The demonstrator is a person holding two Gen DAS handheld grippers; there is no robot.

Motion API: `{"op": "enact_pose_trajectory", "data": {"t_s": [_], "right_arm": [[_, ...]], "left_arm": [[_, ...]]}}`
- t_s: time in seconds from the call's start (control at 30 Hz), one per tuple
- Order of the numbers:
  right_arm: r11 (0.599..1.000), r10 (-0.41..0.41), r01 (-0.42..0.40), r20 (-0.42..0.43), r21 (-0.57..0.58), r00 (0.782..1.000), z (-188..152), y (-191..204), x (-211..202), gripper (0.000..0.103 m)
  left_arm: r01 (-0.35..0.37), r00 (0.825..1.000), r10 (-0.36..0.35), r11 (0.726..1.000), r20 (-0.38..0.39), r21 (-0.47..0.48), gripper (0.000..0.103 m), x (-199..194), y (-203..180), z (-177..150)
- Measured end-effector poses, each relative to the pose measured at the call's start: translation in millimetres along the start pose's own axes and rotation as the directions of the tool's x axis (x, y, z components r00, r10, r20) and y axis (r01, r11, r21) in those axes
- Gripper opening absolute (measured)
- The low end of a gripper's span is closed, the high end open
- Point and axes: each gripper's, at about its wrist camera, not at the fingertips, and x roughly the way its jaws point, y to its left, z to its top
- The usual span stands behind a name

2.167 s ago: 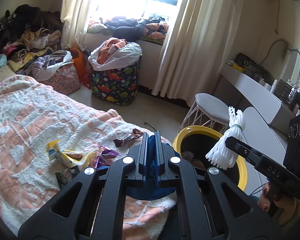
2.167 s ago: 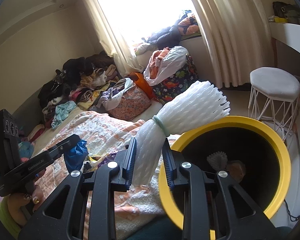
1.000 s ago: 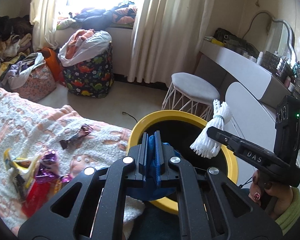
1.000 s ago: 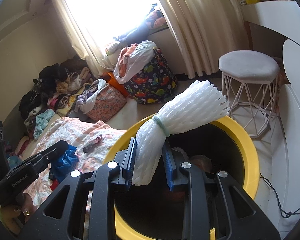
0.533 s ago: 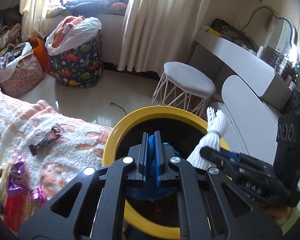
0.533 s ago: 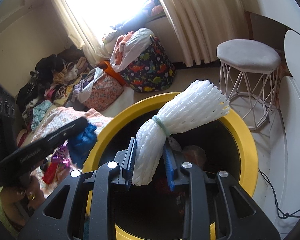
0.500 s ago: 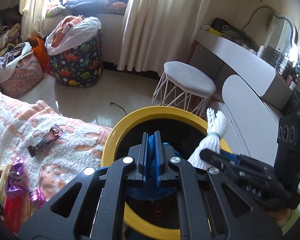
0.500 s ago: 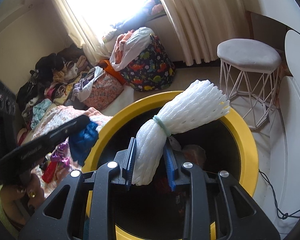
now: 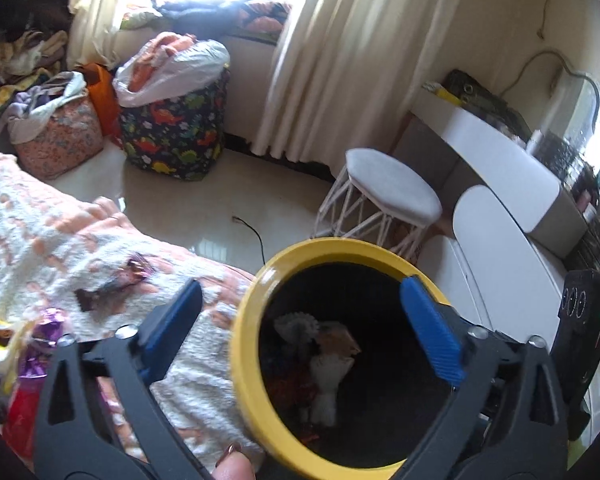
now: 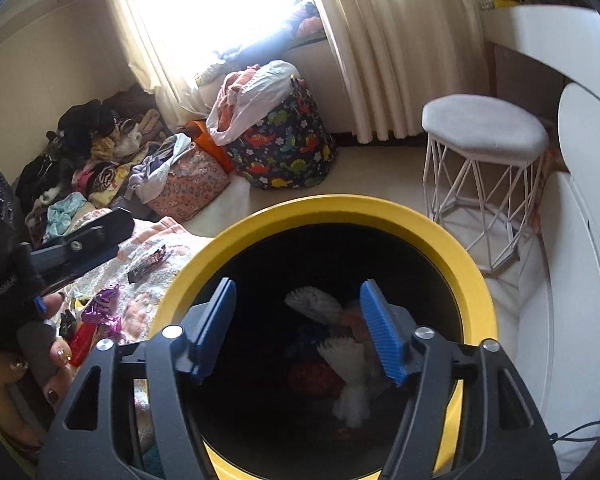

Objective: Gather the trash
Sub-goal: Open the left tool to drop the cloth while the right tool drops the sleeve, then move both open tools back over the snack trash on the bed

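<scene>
No words or numbers are clear enough to read. The dark snack wrapper [image 10: 147,265] on the bed blanket [image 10: 162,240] has pale letters — too small and blurry to make out.

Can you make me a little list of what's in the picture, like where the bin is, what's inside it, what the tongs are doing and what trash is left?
bin: yellow-rimmed bin, beside the bed
inside bin: white foam net
left tongs: just opened, nothing between them
right tongs: just opened, nothing between them, over the bin
trash left: wrappers on the blanket
</scene>
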Motion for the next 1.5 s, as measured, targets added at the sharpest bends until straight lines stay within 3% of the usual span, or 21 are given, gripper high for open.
{"op": "enact_pose_trajectory", "data": {"t_s": [0.73, 1.5], "right_arm": [[0.995, 0.043, -0.037, 0.062, -0.091, 0.997, -2.3, 62.8, -18.8, 0.076], [0.975, 0.146, -0.135, 0.047, -0.176, 0.988, -21.6, 132.9, -23.3, 0.082]], "left_arm": [[-0.146, 0.981, 0.144, 0.989, 0.128, 0.013, 0.092, -77.6, 40.6, -8.1], [-0.232, 0.948, 0.254, 0.964, 0.193, -0.130, 0.092, -138.2, 111.8, -19.1]]}}
